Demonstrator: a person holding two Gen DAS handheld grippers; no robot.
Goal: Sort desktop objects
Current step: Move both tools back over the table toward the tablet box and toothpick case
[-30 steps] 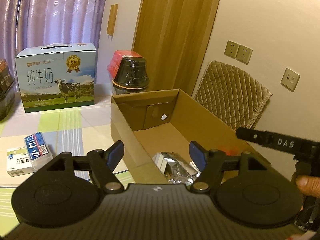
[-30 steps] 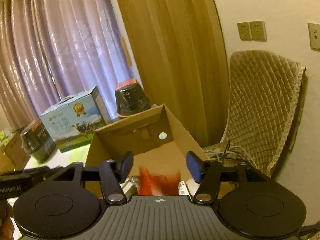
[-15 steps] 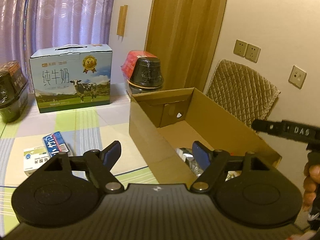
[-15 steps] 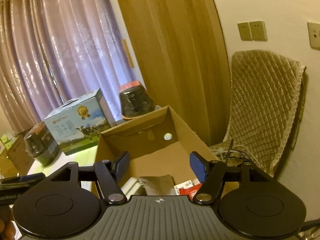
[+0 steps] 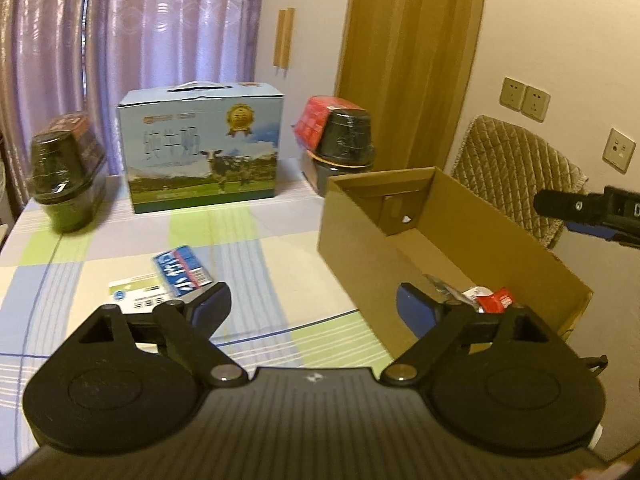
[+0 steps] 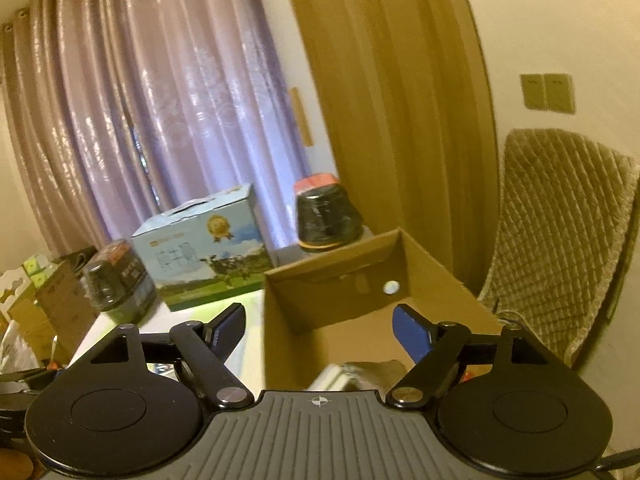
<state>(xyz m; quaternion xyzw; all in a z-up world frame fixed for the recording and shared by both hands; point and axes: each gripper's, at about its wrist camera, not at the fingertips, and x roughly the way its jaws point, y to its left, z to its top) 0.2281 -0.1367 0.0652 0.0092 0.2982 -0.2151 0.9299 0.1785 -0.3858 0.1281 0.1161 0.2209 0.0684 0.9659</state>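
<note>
Both tools are spread wide and nothing is held in either. The left tool (image 5: 312, 308) is raised above the bench (image 5: 280, 264), between the loose items and the carton (image 5: 360, 248). The right tool (image 6: 318, 326) is held above the carton's near end, with its view pointing into the open top.

Two items are left on the bench to be sorted: a blue pack (image 5: 182, 270) lying partly on a white box (image 5: 132, 296), both just ahead of the left tool's left finger. Inside the carton, at its near end, a foil pouch (image 5: 440, 284) and a red packet (image 5: 496, 300) are seen; these appear to be sorted already. The milk case (image 5: 200, 160) and the wrapped black tubs (image 5: 344, 140) at the far edge are not judged to be part of the sort, though that cannot be told for certain.

The step in hand is judged to be a change-over between a drop and the next pick. For the next move, the left tool would need to be lowered and turned toward the blue pack, the fingers set astride its narrow sides, and closed. Since the pack rests on the white box, the lower one may be dragged along.
</note>
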